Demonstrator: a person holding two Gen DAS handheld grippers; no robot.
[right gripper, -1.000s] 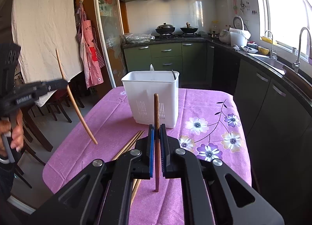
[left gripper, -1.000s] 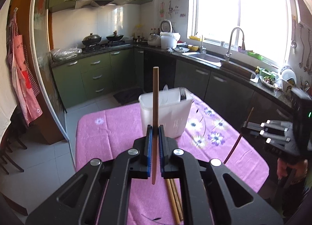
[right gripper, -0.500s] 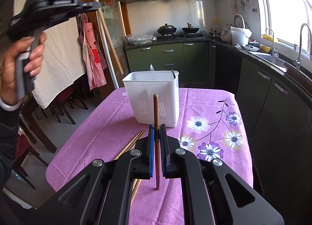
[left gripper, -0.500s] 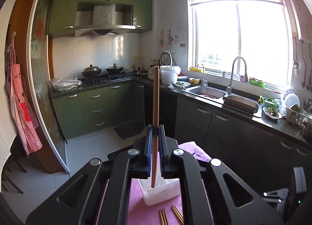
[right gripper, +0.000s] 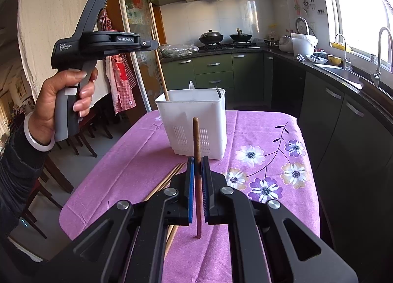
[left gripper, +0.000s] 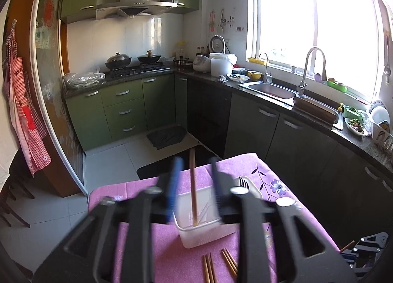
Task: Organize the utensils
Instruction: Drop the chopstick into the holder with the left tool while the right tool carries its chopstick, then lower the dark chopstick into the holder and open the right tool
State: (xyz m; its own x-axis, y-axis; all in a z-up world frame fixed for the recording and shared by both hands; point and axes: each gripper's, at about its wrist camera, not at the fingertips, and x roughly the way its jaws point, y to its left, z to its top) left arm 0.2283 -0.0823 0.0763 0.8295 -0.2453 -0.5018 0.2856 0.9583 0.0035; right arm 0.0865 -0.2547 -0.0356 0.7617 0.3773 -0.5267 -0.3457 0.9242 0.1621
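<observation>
Now, left gripper (left gripper: 194, 184): blurred, jaws just opening, parted around 1 brown wooden chopstick (left gripper: 193, 192), lower end hidden inside white plastic utensil caddy (left gripper: 206, 234).
Right gripper (right gripper: 197, 182): clamped on dark wooden chopstick (right gripper: 197, 160), upright.
Loose chopsticks (left gripper: 218, 265): on purple cloth, partly hidden.

A pink-purple tablecloth (right gripper: 137, 160), printed with purple, white and tan flowers on dark stems, is covering the table under a plain white utensil holder (right gripper: 196, 123) with slotted sides. Brown wooden chopsticks (left gripper: 208, 268) are lying on the cloth, and a darker reddish-brown chopstick (right gripper: 197, 175) is showing between blue pads on a black gripper. Green cabinets (left gripper: 122, 108) are lining the kitchen, and a red-and-white checked apron (left gripper: 22, 101) is hanging at the left.
</observation>
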